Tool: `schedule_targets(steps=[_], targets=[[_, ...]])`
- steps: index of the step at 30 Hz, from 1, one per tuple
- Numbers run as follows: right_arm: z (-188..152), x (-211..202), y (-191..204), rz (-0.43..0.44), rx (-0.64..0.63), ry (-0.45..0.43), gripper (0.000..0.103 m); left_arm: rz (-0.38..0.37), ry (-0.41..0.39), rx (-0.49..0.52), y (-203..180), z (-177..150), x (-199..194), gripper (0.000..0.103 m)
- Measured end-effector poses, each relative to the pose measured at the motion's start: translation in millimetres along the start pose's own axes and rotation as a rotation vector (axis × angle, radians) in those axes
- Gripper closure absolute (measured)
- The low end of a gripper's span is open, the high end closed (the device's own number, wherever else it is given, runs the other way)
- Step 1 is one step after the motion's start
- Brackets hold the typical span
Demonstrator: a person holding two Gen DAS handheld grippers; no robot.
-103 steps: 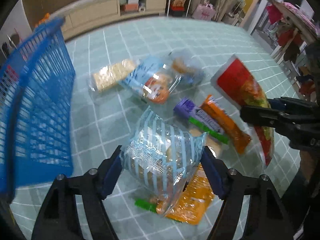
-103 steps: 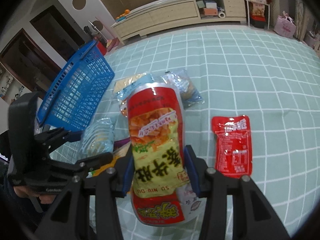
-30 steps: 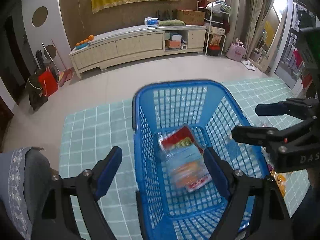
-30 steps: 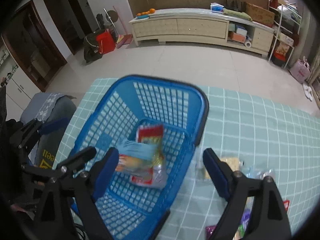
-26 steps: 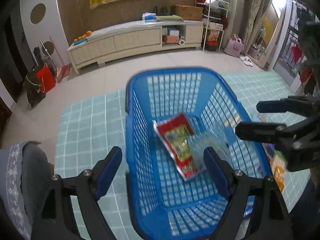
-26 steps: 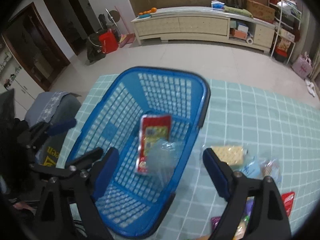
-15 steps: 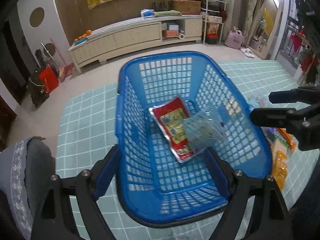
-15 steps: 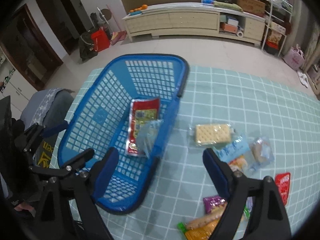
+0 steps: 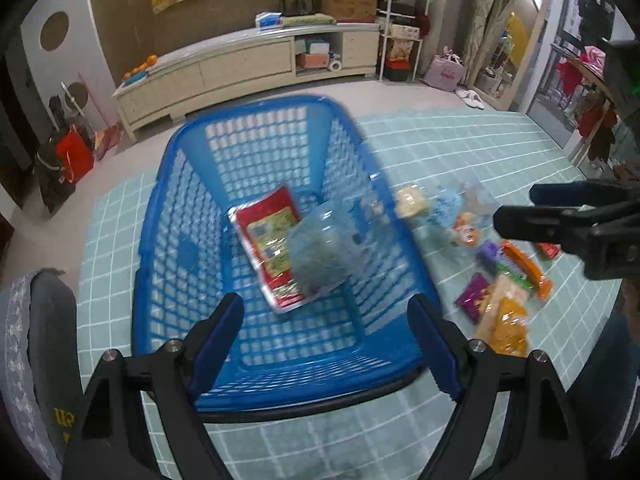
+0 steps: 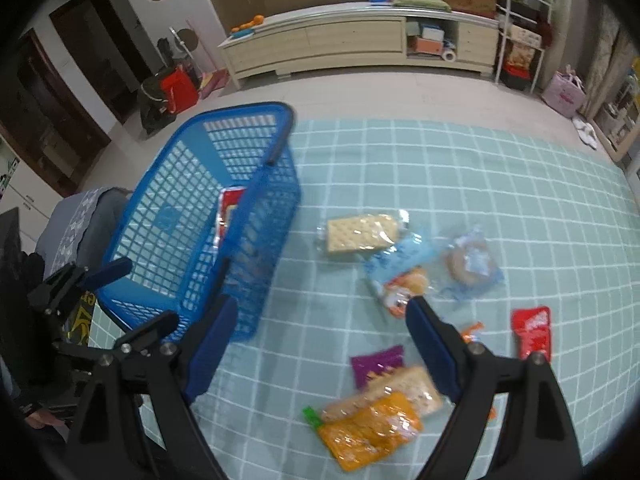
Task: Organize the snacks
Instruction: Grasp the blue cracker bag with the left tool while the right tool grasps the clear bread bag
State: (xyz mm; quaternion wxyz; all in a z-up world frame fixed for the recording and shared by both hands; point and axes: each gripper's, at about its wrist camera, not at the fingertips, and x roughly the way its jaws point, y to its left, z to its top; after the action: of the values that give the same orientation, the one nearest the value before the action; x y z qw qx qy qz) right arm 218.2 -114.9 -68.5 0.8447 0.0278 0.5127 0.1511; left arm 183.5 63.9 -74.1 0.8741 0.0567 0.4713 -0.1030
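Note:
A blue mesh basket (image 9: 160, 208) (image 10: 256, 208) stands on the teal checked tablecloth (image 10: 480, 184). Inside lie a red snack bag (image 9: 268, 240) and a clear blue-striped packet (image 9: 320, 252). My left gripper (image 9: 324, 340) is open and empty above the basket's near rim. My right gripper (image 10: 320, 344) is open and empty over the cloth right of the basket; it shows in the left wrist view (image 9: 560, 216). Loose snacks lie right of the basket: a cracker pack (image 10: 360, 232), a blue pack (image 10: 400, 272), a cookie pack (image 10: 468, 264), a red sachet (image 10: 532, 332), a purple pack (image 10: 376, 364) and an orange pack (image 10: 372, 428).
A grey cushioned chair (image 9: 28, 340) stands at the table's left edge. A long cream cabinet (image 10: 352, 40) runs along the far wall across bare floor. The cloth's far right part (image 10: 520, 184) holds nothing.
Both grippers held snacks, then let them go into the basket and now stand open. Both have since pulled back and swung right, bringing the loose snacks into view.

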Motion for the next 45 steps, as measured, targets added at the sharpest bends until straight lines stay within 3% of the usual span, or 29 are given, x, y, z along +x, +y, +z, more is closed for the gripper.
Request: schedule_targets(steps=[8,21,27,35,45], targets=[[-10.7,-18.7,-54.0,-0.010,0.053,-0.012,0.014,-0.014,-0.024,0.063,-58.7,26.9,-9.2,0.020],[-15.5,-14.1,-132.5,-0.055,0.050,0.017,0.014,-0.060,0.046,0.040,-118.8,57.3,36.0,0.020],[-13.6,0.2,-151.4,-0.086,-0.025,0.031,0.014,-0.059,0.079,0.027,-130.9,61.7,63.7,0.020],[-9.7,37.4,-163.5,-0.082,-0.124,0.080,0.014,-0.036,0.129,0.101,-147.5,60.5,108.3,0.020],[4.4,70.6,-176.5,-0.055,-0.138,0.102,0.014,0.010,0.185,0.160,-152.8,74.0,152.6,0.020]])
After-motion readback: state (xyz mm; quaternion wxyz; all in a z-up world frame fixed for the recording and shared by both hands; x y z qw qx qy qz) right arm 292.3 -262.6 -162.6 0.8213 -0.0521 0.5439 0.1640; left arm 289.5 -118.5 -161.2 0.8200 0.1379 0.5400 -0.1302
